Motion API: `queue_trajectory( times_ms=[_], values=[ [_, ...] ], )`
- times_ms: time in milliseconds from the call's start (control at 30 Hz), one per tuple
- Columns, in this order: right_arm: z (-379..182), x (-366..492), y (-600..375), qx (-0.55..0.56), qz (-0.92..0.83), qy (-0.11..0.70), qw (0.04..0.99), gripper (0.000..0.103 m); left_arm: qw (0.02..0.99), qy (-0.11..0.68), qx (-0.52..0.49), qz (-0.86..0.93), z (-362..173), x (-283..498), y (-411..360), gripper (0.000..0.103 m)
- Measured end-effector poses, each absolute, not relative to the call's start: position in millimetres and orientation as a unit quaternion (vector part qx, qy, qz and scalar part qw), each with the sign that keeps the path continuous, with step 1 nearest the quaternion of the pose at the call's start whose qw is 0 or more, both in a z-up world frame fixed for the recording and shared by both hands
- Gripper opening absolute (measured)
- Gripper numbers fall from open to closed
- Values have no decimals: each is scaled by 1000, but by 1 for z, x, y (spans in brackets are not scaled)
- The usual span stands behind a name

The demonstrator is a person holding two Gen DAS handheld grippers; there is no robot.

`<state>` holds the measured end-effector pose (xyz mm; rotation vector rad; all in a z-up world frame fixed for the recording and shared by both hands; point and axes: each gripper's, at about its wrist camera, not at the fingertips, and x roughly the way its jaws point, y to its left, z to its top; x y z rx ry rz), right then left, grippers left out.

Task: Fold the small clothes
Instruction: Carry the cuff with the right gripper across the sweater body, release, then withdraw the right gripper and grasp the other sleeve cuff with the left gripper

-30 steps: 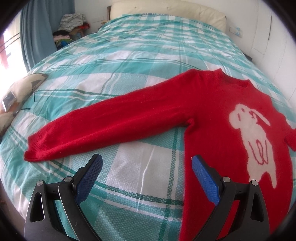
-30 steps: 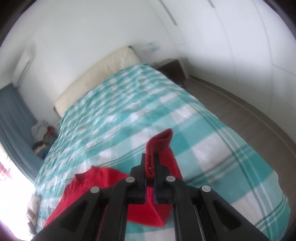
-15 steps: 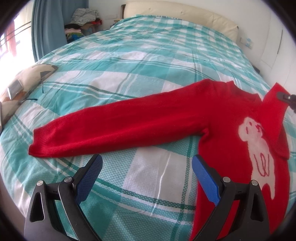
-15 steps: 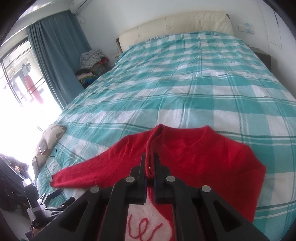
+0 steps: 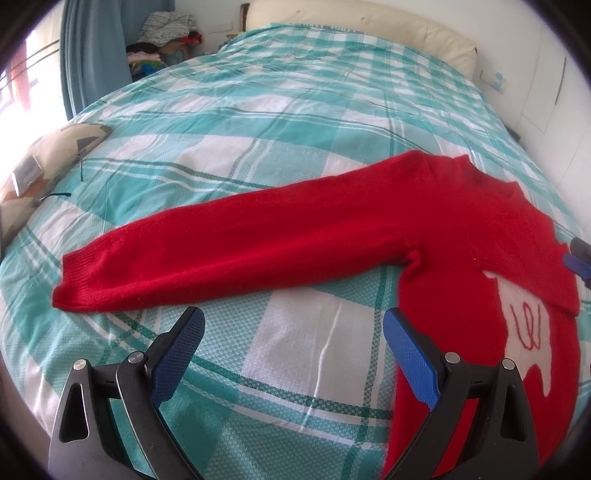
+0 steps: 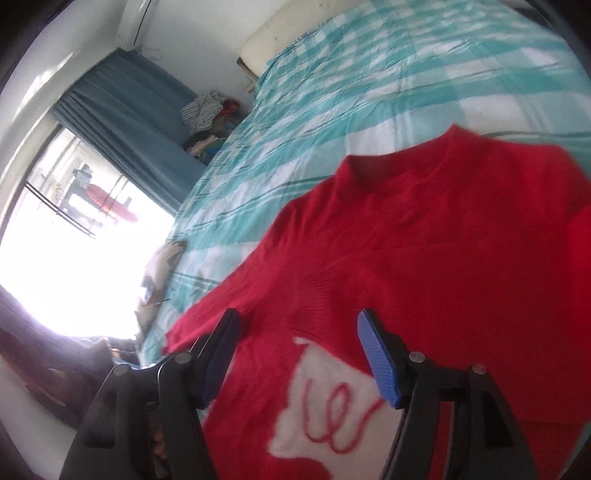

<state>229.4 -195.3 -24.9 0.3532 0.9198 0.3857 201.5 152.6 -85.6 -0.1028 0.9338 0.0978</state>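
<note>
Right claw (image 6: 295, 354) has just spread, dropping the sleeve (image 5: 517, 258) across the red sweater (image 6: 424, 240); left claw (image 5: 293, 339) stays spread.

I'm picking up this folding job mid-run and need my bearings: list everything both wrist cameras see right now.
sweater: one, red with a white animal figure, flat on the bed, one sleeve folded across the chest, the other stretched out sideways
bedspread: one, teal and white plaid, covers the bed
headboard: one, cream, far end of the bed
cushion: one, beige patterned, bed edge by the window
clothes pile: one, mixed colours, corner beside the curtain
curtain: one, blue, by the window
left gripper: open, empty, above the bedspread
right gripper: jaws just opened, empty, over the sweater
</note>
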Motion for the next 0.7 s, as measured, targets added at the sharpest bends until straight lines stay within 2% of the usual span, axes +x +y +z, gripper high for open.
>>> queue_trajectory(
  times_ms=[100, 167, 433, 633, 700],
  values=[
    [-19, 188, -228, 38, 80, 404, 910, 72, 889, 455, -38, 40, -88, 202, 145, 98],
    [-24, 160, -255, 15, 37, 396, 917, 73, 890, 453, -31, 39, -88, 201, 141, 98],
    [-42, 85, -358, 75, -102, 377, 917, 73, 888, 459, -19, 35, -91, 200, 133, 98],
    [-61, 72, -372, 121, -128, 361, 916, 74, 890, 453, -10, 44, -91, 198, 131, 98],
    [-65, 73, -369, 115, -124, 363, 916, 79, 892, 450, -16, 42, -89, 197, 133, 98]
  ],
)
